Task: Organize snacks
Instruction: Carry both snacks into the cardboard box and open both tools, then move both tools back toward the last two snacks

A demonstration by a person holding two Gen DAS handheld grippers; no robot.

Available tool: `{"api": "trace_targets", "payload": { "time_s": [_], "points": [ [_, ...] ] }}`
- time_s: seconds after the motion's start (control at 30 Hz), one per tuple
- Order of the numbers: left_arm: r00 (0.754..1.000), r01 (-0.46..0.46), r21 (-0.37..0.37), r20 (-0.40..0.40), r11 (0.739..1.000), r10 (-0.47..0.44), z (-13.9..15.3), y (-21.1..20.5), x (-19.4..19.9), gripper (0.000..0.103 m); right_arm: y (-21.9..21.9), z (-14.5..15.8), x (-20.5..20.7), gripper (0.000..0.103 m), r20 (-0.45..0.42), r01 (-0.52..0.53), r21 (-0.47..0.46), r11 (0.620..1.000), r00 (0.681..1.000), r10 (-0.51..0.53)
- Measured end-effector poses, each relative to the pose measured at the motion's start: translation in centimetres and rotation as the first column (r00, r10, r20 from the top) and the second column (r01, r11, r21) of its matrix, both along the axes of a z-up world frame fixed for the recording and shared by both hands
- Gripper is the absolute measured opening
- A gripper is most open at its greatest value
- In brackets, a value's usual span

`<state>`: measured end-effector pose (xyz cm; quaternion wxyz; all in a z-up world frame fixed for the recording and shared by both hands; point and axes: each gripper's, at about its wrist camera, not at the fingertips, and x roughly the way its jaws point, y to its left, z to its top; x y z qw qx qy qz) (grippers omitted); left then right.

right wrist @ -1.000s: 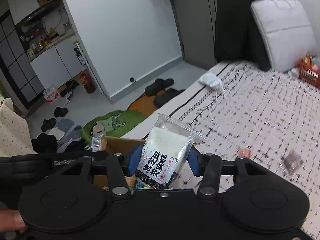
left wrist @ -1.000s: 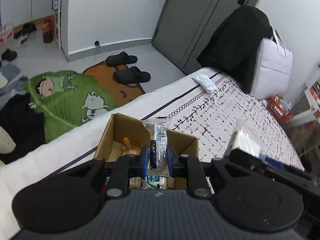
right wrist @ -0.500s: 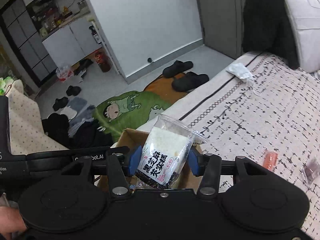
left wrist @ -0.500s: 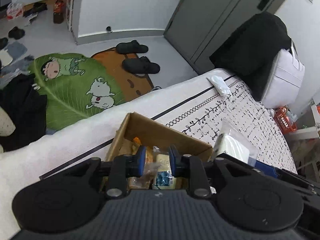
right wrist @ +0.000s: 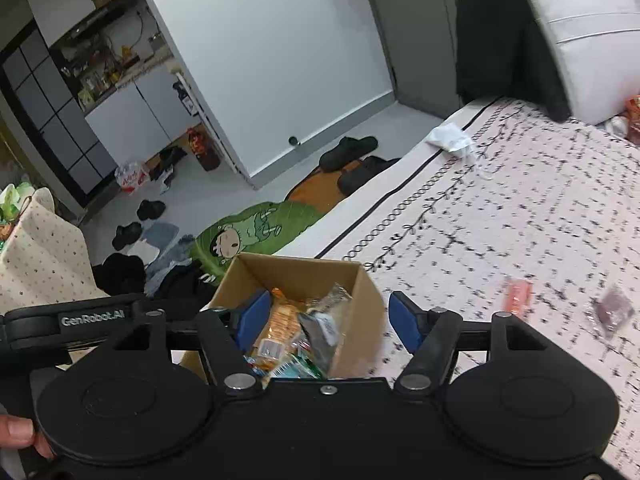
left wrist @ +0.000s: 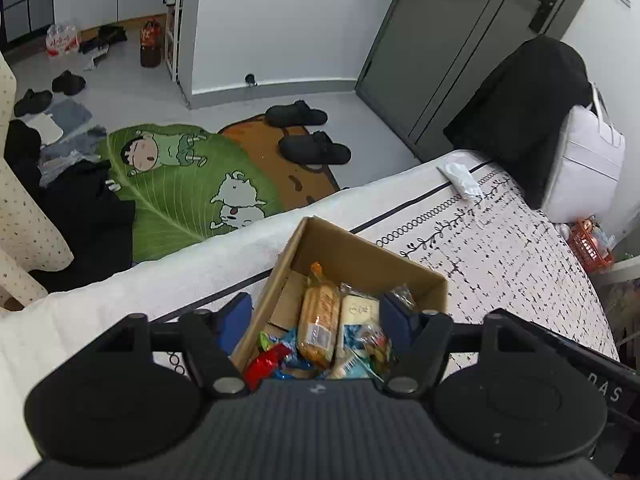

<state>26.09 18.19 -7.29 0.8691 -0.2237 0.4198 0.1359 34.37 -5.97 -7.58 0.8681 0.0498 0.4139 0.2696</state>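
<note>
Between my left gripper [left wrist: 316,316] pads nothing is clamped; its jaws are opening, blue pads wide apart, one either side of the cardboard box [left wrist: 362,258] as seen from above. My right gripper [right wrist: 326,316] is the same: jaws opening, nothing pinched, pads spread over the box [right wrist: 362,322]. Both grippers tilt steeply down, hovering above the open top and touching no snack. In the right view my left gripper's black body [right wrist: 80,322] sits just beside, at left, and a bit of my hand [right wrist: 18,434] shows at the bottom-left corner.

The box stands upright on the bed [left wrist: 520,248], near the edge, flaps open. Inside is a loose pile of wrapped snacks: an orange bread-like pack [left wrist: 319,314] lying lengthwise, a pale white pack [left wrist: 358,312] just beside it, a red wrapper [left wrist: 266,364] at the near corner, and blue and clear wrappers around them. From the right view a dark-labelled clear pack [right wrist: 322,326] lies tilted on top of the pile, blurred.

Further out on the patterned cover, well apart from the box, lie a pink packet [right wrist: 518,294] and a darker clear packet [right wrist: 614,308], both blurred. A white crumpled item [right wrist: 450,138] rests near the far bed edge. On the floor lie a green cartoon rug [left wrist: 180,184] and black slippers [left wrist: 312,148].
</note>
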Motion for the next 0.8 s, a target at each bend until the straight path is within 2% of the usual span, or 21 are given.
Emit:
{"api": "trace_targets", "payload": {
  "time_s": [0.1,0.17,0.33,0.4,0.57,0.67,0.8],
  "points": [
    [1.000,-0.008,0.017,0.003,1.000,0.008,0.7,-1.0,-0.7,0.076,-1.5,0.6,-0.6,0.071,0.015,0.006,0.015,1.000,1.000,-0.006],
    [1.000,-0.016,0.026,0.010,1.000,0.016,1.3,-1.6,-1.2,0.080,-2.4,0.9,-1.0,0.079,0.032,0.004,0.022,1.000,0.999,-0.005],
    [0.999,-0.023,0.052,0.023,0.998,0.022,2.4,-3.8,-2.5,0.088,-5.0,1.5,-2.0,0.084,0.053,0.000,0.042,0.999,0.999,-0.002],
    [0.999,-0.035,0.078,0.014,0.996,0.034,2.7,-4.7,-2.8,0.095,-6.1,1.6,-2.4,0.084,0.060,0.001,0.041,0.999,0.998,-0.004],
    [0.999,-0.033,0.091,0.032,0.995,0.031,3.2,-7.2,-3.7,0.103,-9.0,2.2,-2.8,0.095,0.077,0.007,0.054,0.999,0.997,-0.011],
    [0.999,-0.024,0.100,0.035,0.995,0.021,3.3,-8.8,-4.0,0.103,-11.0,2.4,-3.1,0.100,0.089,0.020,0.073,0.997,0.996,-0.026],
    [0.999,-0.012,0.107,0.044,0.994,0.007,3.5,-10.8,-4.3,0.103,-13.2,1.7,-3.2,0.101,0.088,0.029,0.080,0.996,0.995,-0.036]
  ]
}}
